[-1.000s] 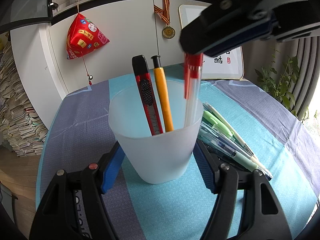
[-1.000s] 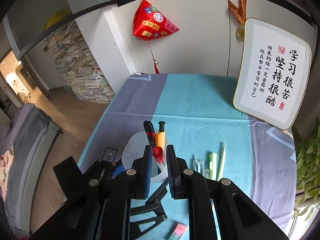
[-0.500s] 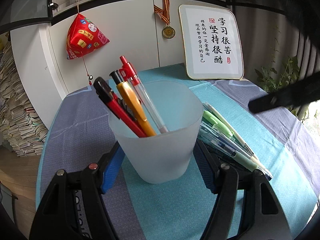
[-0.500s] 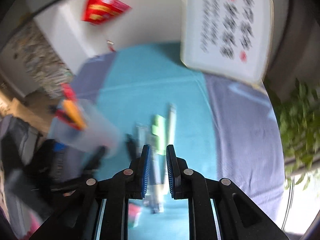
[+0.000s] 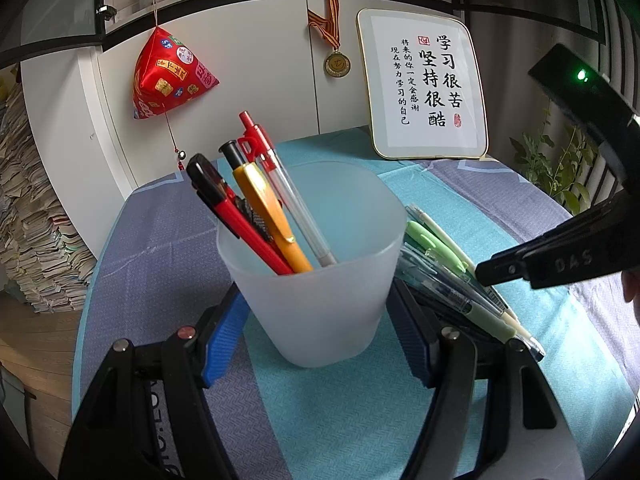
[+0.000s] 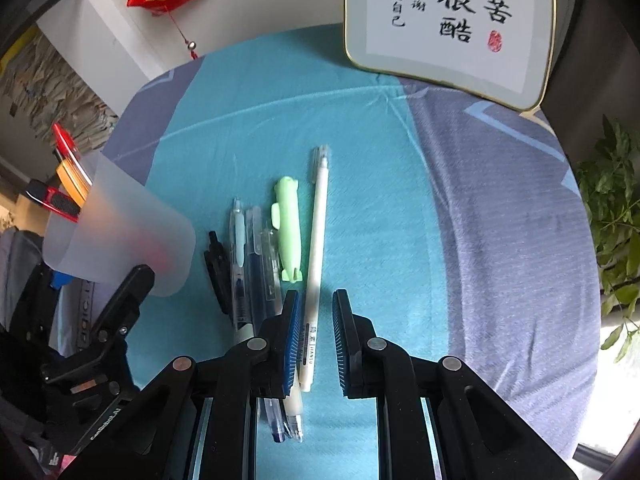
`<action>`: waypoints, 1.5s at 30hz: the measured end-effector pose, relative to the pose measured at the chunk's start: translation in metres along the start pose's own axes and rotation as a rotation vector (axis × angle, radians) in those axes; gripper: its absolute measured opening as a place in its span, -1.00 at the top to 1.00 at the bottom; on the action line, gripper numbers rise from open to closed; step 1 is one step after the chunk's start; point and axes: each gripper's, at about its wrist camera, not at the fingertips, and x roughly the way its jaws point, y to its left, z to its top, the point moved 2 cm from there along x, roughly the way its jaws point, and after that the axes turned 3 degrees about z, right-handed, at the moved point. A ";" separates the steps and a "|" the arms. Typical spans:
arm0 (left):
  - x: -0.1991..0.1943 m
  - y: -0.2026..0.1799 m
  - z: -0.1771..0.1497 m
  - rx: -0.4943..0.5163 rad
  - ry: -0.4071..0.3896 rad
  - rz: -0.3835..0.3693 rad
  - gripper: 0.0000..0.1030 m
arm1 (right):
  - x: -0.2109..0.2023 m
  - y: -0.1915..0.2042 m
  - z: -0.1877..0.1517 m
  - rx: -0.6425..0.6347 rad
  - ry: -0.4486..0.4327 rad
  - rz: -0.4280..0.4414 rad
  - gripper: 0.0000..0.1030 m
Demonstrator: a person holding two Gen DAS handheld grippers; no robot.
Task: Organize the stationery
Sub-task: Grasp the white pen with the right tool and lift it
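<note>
Pens (image 6: pixel 256 264) lying in a tight row on the teal cloth (image 6: pixel 360 208), long axes running roughly away from the right camera, white pen (image 6: pixel 318 240) longest and at the row's right edge. Green highlighter (image 6: pixel 289 232) sitting just beside it, pointing the same way. Right gripper (image 6: pixel 316 336) hovering over the near end of the white pen, jaws slightly apart, pads straddling the barrel, not pressing it. Open cloth stretching right of the row. Left gripper (image 5: pixel 320 328) clamping the frosted cup (image 5: pixel 316 280) by its sides, cup standing upright left of the row. Red pen (image 5: pixel 280 184), orange pen (image 5: pixel 266 216) and red utility knife (image 5: pixel 232 212) leaning in the cup, tops tilting left-back. Framed calligraphy board (image 6: pixel 448 20) standing at the far table edge.
</note>
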 end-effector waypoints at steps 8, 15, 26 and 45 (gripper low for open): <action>0.000 0.000 0.000 0.000 0.000 0.000 -0.33 | 0.009 0.004 0.000 -0.059 -0.017 -0.131 0.85; 0.000 0.000 0.000 0.001 0.000 0.001 -0.33 | -0.011 -0.024 -0.027 -0.038 0.033 -0.136 0.85; 0.001 0.001 0.000 0.002 0.000 0.001 -0.34 | -0.025 -0.047 -0.021 -0.016 0.018 -0.142 0.29; 0.001 0.002 0.000 0.002 0.000 0.001 -0.34 | 0.002 -0.045 0.029 -0.005 -0.019 -0.186 0.79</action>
